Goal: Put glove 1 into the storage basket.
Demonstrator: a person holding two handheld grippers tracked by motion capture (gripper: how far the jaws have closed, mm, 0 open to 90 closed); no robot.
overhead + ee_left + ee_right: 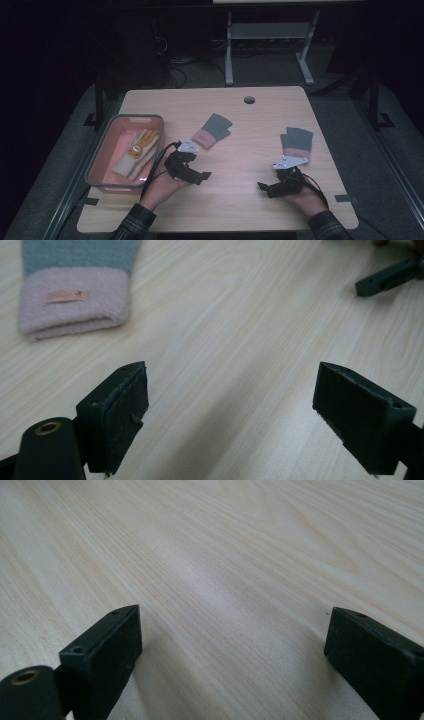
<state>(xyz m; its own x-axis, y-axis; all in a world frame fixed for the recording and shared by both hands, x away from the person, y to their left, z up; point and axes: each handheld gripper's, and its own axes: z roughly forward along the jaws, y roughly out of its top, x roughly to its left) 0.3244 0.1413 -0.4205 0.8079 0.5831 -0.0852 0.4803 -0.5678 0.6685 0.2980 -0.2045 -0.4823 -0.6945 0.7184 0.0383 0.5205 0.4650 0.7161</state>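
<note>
While both of my grippers rest low over the near half of the wooden table (240,112), nothing is held in either. The table is the largest item: pale wood grain, with a small round hole (249,99) near its far edge.

At the left edge sits a grey-rimmed pink bin (99,156), with a cream and yellow glove (137,150) lying inside it.

Two knitted gloves lie on the bare wood, well apart from each other. The left glove (213,131) (grey fingers, pink cuff) lies near the middle of the table, just beyond my left gripper; in the left gripper view it sits at the far left, its cuff bearing a small label (67,296). The right glove (296,144), of the same colours, lies toward the right side, just beyond my right gripper and partly behind its grey plate.

My left gripper (192,172) lies just right of the bin; its jaws stand wide apart, with only table between the pads (120,415). My right gripper (272,189) lies at the near right, pointing left; its jaws are likewise spread wide over bare wood, gripping nothing.
</note>
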